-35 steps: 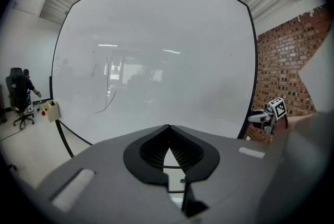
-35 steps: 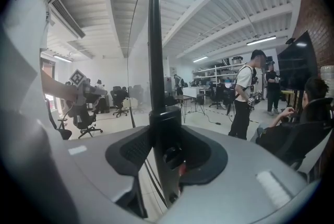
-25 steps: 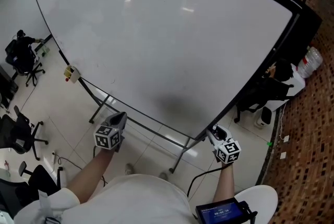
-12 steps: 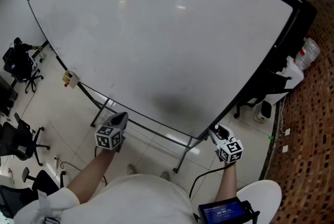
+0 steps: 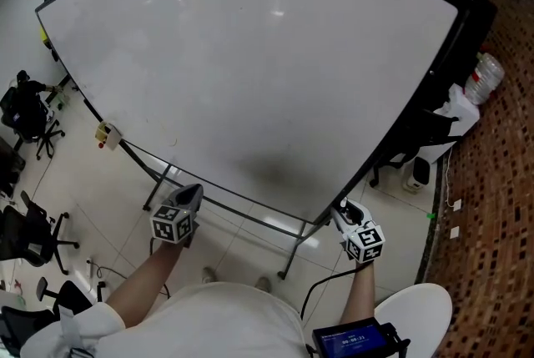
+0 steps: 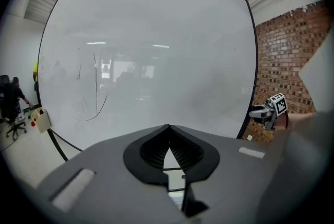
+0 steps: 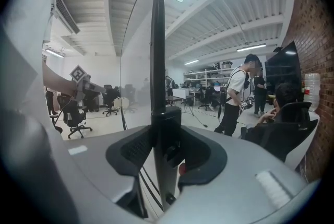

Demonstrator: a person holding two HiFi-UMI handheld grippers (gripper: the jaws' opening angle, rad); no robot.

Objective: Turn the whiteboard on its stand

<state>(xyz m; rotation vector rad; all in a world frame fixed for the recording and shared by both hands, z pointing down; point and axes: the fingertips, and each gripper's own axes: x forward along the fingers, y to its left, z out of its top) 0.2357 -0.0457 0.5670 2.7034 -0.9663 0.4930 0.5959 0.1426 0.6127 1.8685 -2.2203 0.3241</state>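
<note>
Big, stiff and slick, the whiteboard (image 5: 250, 73) probably swings heavily; its black frame (image 7: 157, 50) is the hold. The right gripper (image 7: 163, 140) clamps that frame; the left gripper (image 6: 168, 128) sits closed, empty.

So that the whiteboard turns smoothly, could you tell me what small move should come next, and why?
Probably swing the right gripper sideways to pivot the whiteboard on its stand: its jaws are clamped on the board's side edge, whereas the left gripper is shut on nothing, short of the board.
</note>
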